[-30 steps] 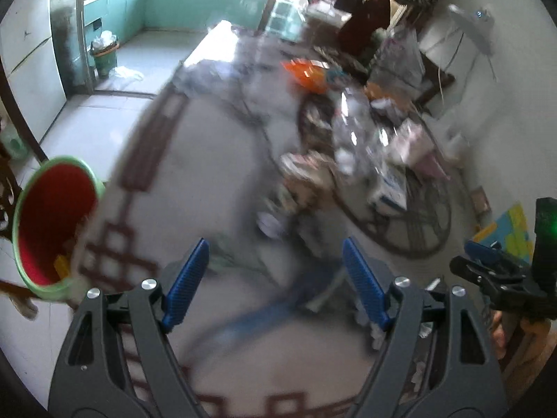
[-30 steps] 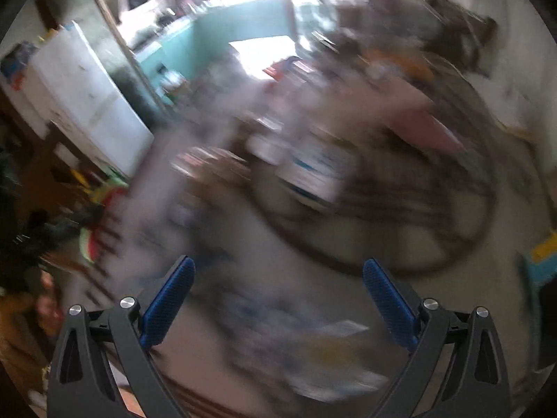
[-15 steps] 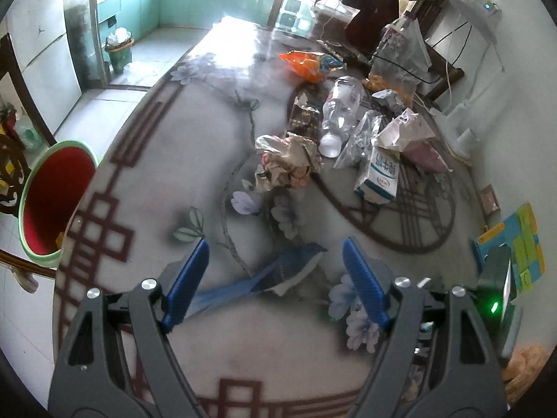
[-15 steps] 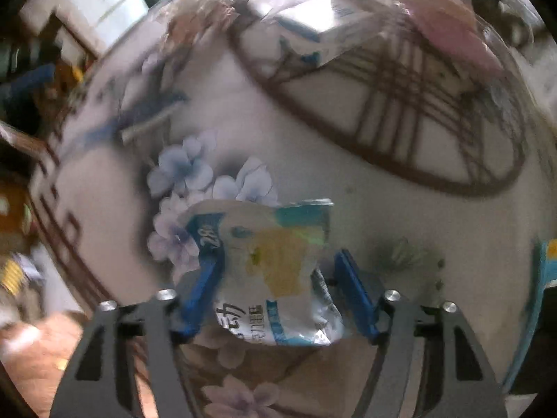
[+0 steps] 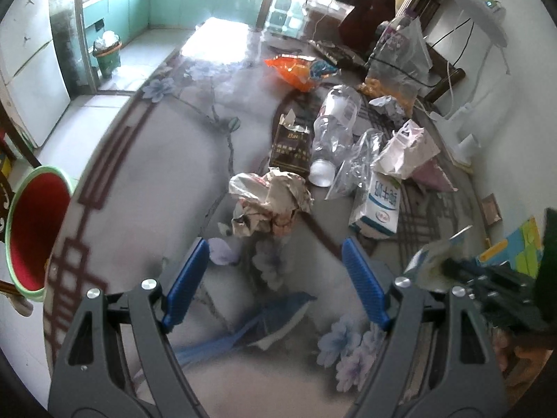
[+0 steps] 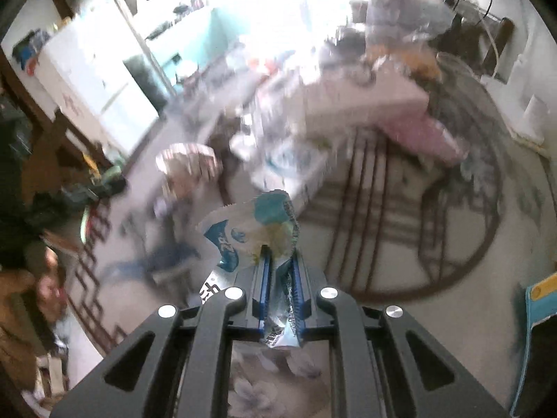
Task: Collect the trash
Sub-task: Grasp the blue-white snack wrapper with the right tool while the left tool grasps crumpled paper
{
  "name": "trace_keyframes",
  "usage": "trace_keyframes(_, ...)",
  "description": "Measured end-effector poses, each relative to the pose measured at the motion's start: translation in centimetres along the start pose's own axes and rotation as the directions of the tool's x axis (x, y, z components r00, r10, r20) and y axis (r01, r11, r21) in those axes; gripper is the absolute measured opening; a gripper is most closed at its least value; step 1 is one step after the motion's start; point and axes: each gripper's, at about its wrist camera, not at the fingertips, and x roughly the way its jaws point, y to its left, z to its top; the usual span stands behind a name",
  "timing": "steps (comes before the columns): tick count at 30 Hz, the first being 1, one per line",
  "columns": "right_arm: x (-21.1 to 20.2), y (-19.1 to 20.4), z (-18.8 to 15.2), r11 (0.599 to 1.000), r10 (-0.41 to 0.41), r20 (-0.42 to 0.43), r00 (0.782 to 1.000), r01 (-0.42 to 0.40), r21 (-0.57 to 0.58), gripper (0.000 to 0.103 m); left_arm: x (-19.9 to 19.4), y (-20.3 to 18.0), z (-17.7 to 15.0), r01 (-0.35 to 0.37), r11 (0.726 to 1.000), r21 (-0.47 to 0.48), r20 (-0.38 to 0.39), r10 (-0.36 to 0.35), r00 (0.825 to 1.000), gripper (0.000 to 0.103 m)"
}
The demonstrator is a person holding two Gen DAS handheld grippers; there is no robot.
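Round patterned surface (image 5: 146, 188), pale with brown lattice border and painted flowers, carries a scatter of trash. Red bin with green rim (image 5: 31, 230) sits off the surface's left edge, lower than the top. Trash cluster toward the far right of the surface: clear plastic bottle (image 5: 334, 129) lying on its side, dark carton (image 5: 290, 146) just beside it on the left, white-and-blue milk carton (image 5: 377, 202) lying flat, clear plastic bag (image 5: 355, 160) between bottle and milk carton, orange snack bag (image 5: 296, 69) farther back, crumpled paper wad (image 5: 271, 202) nearest the left hand-held gripper.

Left hand-held gripper (image 5: 275, 285): jaws wide apart, nothing between them, hovering over the surface just short of the paper wad.

Right hand-held gripper (image 6: 278, 278): jaws have just been closing and now pinch a blue-and-white snack wrapper (image 6: 250, 230); wrapper sticks up past the fingertips, crumpled, lifted off the surface. In the left wrist view the same wrapper (image 5: 431, 257) shows at the right edge, held in the dark gripper above the surface rim. Right wrist view is heavily motion-blurred; background items there can't be told apart.
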Motion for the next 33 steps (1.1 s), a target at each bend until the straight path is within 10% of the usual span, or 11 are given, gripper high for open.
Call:
trace_keyframes(17, 1.0, -3.6, 4.7, 0.990, -0.031, 0.031, 0.999, 0.027, 0.137, 0.011, 7.6, 0.1, 4.6, 0.025, 1.000, 0.008, -0.079, -0.024, 0.997, 0.076)
trace_keyframes(22, 1.8, -3.9, 5.3, 0.989, -0.033, 0.016, 0.999, 0.030, 0.147, 0.011, 9.6, 0.5, 4.4, 0.022, 1.000, 0.001, -0.109, -0.022, 0.994, 0.052)
trace_keyframes(33, 0.8, -2.5, 6.3, 0.994, -0.006, 0.058, 0.998, 0.000, 0.114, 0.011, 4.0, -0.7, 5.4, 0.005, 0.999, 0.052, 0.015, -0.005, 1.000, 0.040)
